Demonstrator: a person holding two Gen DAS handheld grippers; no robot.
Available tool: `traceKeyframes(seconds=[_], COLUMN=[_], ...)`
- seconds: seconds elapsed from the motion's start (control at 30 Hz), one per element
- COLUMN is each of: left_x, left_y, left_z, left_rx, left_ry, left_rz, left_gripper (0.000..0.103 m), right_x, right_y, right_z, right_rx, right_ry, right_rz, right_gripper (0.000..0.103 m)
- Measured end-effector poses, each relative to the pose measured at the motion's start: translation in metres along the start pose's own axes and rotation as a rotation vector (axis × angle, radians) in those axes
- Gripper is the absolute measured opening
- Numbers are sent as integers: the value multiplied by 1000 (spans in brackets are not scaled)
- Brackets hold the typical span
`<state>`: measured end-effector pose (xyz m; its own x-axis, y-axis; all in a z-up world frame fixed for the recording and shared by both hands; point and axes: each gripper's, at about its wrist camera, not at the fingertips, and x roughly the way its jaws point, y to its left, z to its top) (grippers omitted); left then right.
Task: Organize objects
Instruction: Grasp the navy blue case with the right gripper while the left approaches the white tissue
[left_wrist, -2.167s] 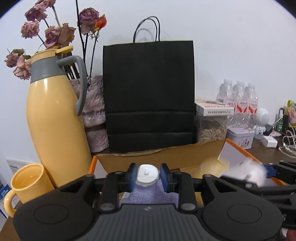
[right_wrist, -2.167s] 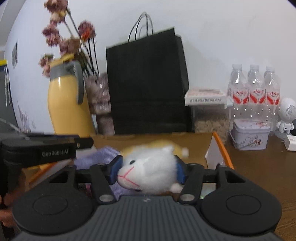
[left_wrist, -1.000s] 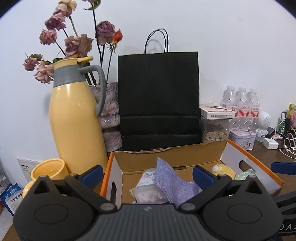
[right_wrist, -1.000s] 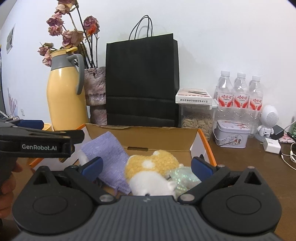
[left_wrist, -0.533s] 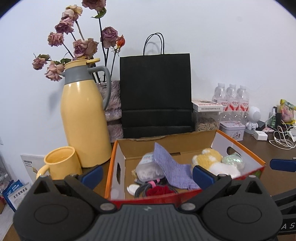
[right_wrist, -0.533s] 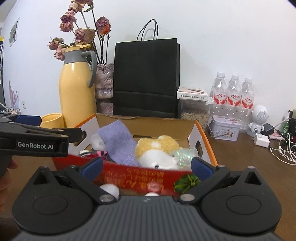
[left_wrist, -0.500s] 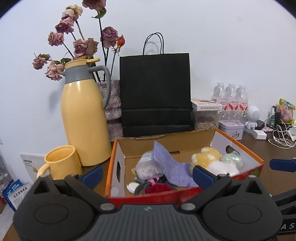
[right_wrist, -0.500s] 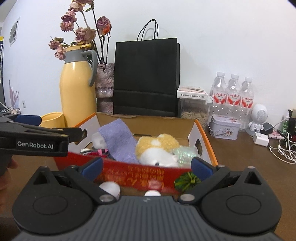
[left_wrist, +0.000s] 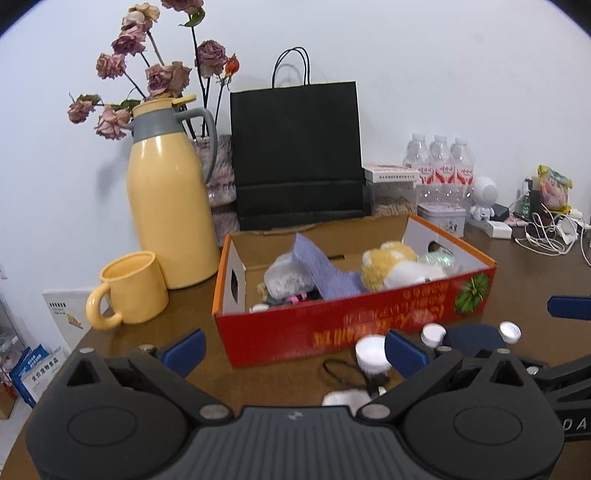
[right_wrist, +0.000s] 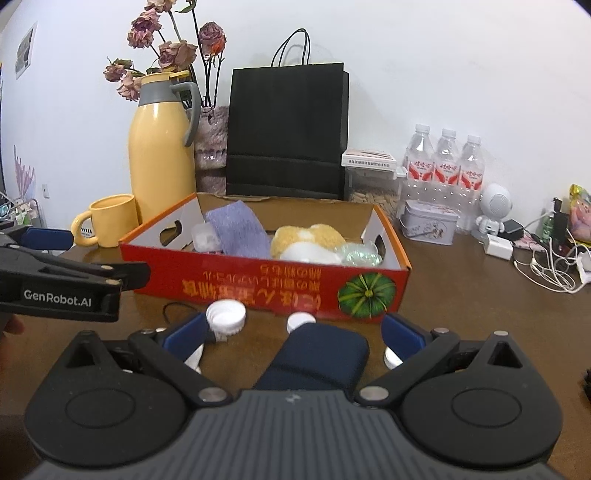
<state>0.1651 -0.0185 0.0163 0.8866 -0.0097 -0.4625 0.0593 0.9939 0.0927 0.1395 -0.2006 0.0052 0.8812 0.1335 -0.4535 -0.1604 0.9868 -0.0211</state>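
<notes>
— Where do things stand?

— Both grippers are spread wide and carry nothing. The left gripper (left_wrist: 293, 349) and the right gripper (right_wrist: 291, 332) hover over the surface (right_wrist: 480, 314), on the near side of the red box (right_wrist: 266, 280). Inside it lie the purple cloth (right_wrist: 240, 230), the plush toy (right_wrist: 306, 242) and a few small bits (one looks like a crinkly clear wrapper).

— And what's left outside?

— A dark blue case (right_wrist: 321, 356) sits right between the right gripper's open fingers, just in front of the box. White bottle caps (right_wrist: 226, 315) lie near it, and a thin black loop (left_wrist: 338, 371) — probably a hair tie — rests by the box wall.

— So the case goes next?

— That's my reading. Centre the fingers on its narrow sides, lower until the pads are beside it rather than above it, then close firmly — it looks smooth and rounded, so a shallow pinch could slip. Lift it clear of the box's front wall before moving inward, and mind the cap touching its far edge.

— The left?

— Best aimed at the nearest cap; keep the two grippers well apart.
</notes>
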Motion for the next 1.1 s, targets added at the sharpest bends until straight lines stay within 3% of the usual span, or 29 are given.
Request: traceKeyframes(seconds=[0.33,0.63,0.93,1.1], left_x=[-18,-5,19,21], left_y=[2,-3,0,8], left_z=[-26,-34,-39,-37], left_rx=[-4,-8,-44,-61], left_ry=[95,178,245,241], left_rz=[-18,-26,-7,10], left_gripper=[103,103,103,103], right_x=[-22,-17,16,48], right_y=[0,-7,-7,-6], right_z=[-24,-36,-30,-30], right_rx=[-7,14,35,72], right_ry=[41,79,130,197], right_rz=[-13,-33,-67,-90], right_gripper=[103,103,103,103])
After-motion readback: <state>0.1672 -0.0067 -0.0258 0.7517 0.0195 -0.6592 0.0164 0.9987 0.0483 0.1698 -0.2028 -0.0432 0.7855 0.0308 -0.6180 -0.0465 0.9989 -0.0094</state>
